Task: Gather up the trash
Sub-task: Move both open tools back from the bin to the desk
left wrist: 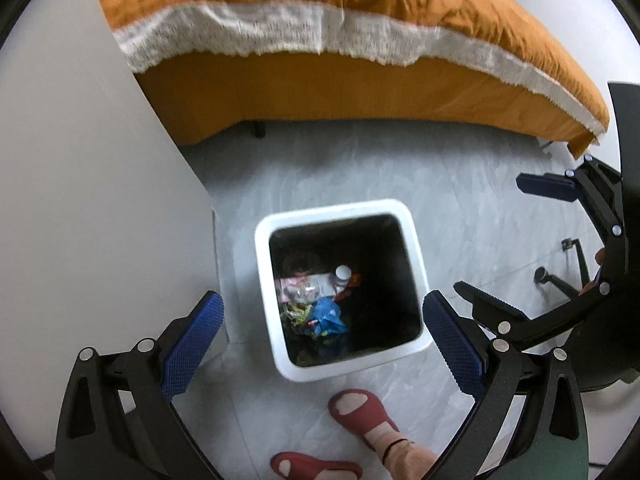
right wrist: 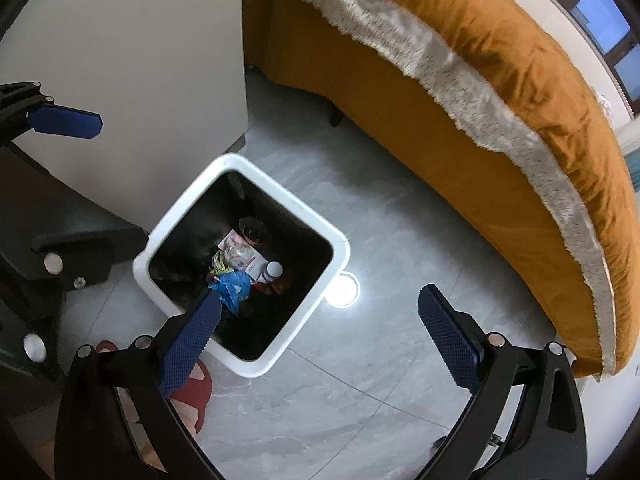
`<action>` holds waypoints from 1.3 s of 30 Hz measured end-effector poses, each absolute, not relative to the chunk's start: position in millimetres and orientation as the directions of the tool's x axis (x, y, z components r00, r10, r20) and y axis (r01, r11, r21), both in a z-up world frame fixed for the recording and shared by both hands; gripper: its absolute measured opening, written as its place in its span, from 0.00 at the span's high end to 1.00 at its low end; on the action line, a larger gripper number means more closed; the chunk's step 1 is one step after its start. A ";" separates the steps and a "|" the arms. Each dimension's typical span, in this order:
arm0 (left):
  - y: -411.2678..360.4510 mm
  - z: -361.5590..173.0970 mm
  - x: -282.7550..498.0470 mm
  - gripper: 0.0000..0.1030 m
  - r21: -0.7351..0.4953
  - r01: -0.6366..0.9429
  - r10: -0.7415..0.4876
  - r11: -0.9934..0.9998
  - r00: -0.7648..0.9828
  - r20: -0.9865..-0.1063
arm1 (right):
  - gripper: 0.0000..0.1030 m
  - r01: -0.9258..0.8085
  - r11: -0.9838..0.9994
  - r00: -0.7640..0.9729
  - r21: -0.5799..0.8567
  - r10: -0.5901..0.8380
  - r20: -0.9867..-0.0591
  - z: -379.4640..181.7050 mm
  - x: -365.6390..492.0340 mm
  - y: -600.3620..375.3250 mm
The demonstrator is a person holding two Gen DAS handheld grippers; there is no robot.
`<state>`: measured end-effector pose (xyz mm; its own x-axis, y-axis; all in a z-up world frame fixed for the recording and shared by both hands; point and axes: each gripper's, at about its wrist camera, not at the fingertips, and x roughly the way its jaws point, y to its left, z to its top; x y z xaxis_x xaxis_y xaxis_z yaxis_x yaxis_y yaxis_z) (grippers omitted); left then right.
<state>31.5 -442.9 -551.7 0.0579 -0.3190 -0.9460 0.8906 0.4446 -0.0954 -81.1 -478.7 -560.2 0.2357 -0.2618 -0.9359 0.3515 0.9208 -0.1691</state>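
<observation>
Bed (left wrist: pixel 320 92) at 12 o'clock, wall (left wrist: pixel 80 160) at 9. Bin (left wrist: pixel 340 216) between left claw (left wrist: pixel 324 344) fingers; trash (left wrist: pixel 326 314) inside, probably wrappers. Both claws open, right claw (right wrist: pixel 320 332) empty.

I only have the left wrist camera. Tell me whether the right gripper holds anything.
Observer: Nothing. In the right wrist view the right gripper is open, with no item between its pads.
Operator: Describe the floor next to the bin.
Observer: A round bright spot sits on the grey tile against one corner of the bin. I cannot tell whether it is glare or a floor fitting.
Operator: Report what is behind the bed.
Observer: A window with blue panes shows beyond the orange bed.
</observation>
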 end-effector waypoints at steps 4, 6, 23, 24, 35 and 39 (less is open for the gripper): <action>-439.7 -511.0 31.1 0.05 -0.100 0.882 -0.355 0.460 0.079 -0.932 | 0.05 0.386 0.909 0.261 -0.158 -0.271 -0.926 -525.7 -89.5 -478.5; -439.1 -490.2 29.7 0.05 -0.099 0.878 -0.369 0.468 0.092 -0.925 | 0.05 0.399 0.904 0.273 -0.156 -0.279 -0.921 -507.1 -94.2 -477.5; -390.8 -276.2 13.0 0.05 -0.073 0.829 -0.532 0.554 0.285 -0.797 | 0.05 0.496 0.863 0.497 -0.091 -0.368 -0.786 -298.9 -111.4 -447.7; -384.2 -261.9 15.6 0.05 -0.066 0.820 -0.539 0.568 0.310 -0.783 | 0.05 0.489 0.867 0.516 -0.091 -0.372 -0.771 -286.5 -107.8 -443.5; -299.2 -161.1 56.0 0.05 -0.006 0.709 -0.533 0.705 0.524 -0.664 | 0.05 0.393 0.919 0.687 -0.031 -0.316 -0.654 -190.4 -60.3 -397.8; -263.2 -140.6 78.0 0.05 0.008 0.657 -0.502 0.754 0.584 -0.638 | 0.05 0.344 0.938 0.723 -0.040 -0.292 -0.627 -171.0 -35.2 -373.0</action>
